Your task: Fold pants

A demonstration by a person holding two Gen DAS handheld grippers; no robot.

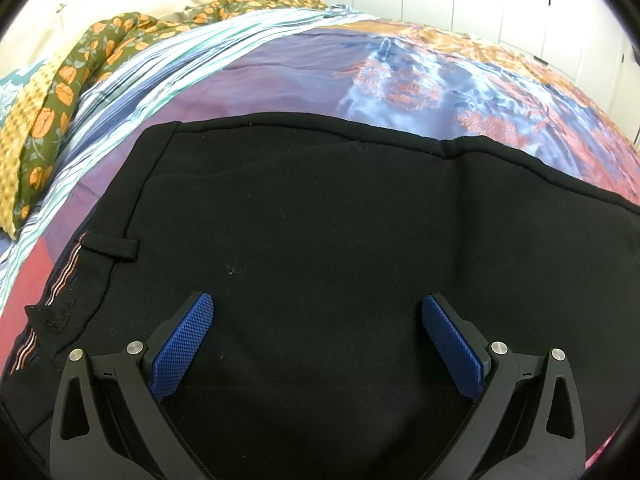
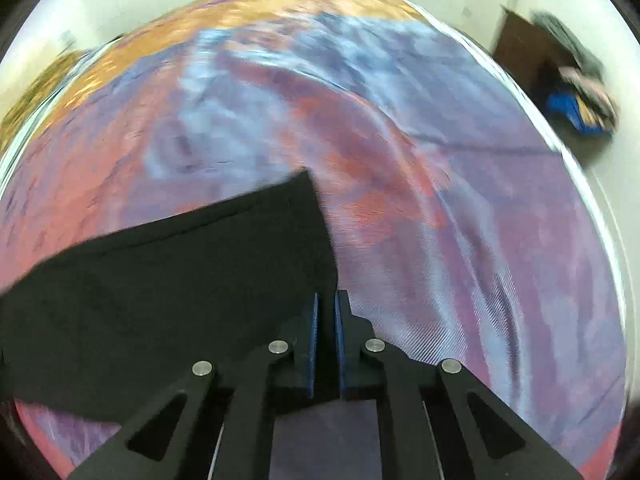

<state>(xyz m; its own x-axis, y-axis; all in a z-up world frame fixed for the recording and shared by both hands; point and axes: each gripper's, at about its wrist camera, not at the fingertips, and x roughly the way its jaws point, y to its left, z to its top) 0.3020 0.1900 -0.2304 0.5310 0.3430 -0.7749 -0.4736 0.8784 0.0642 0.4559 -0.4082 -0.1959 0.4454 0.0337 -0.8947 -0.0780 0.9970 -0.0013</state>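
Observation:
Black pants (image 1: 320, 220) lie flat on a patterned bedspread (image 1: 400, 76). The waistband with a belt loop (image 1: 110, 246) is at the left in the left wrist view. My left gripper (image 1: 318, 312) is open just above the pants, its blue pads (image 1: 184, 344) spread wide and holding nothing. In the right wrist view my right gripper (image 2: 327, 304) is shut on the hem edge of the black pants (image 2: 160, 280), which stretch away to the left. The view is motion-blurred.
An olive floral quilt (image 1: 52, 92) is bunched at the bed's far left, next to a striped sheet (image 1: 192, 52). White cabinets (image 1: 520, 4) stand behind. The bedspread (image 2: 460, 220) fills the right wrist view, and a brown box with clutter (image 2: 560, 92) lies on the floor at the right.

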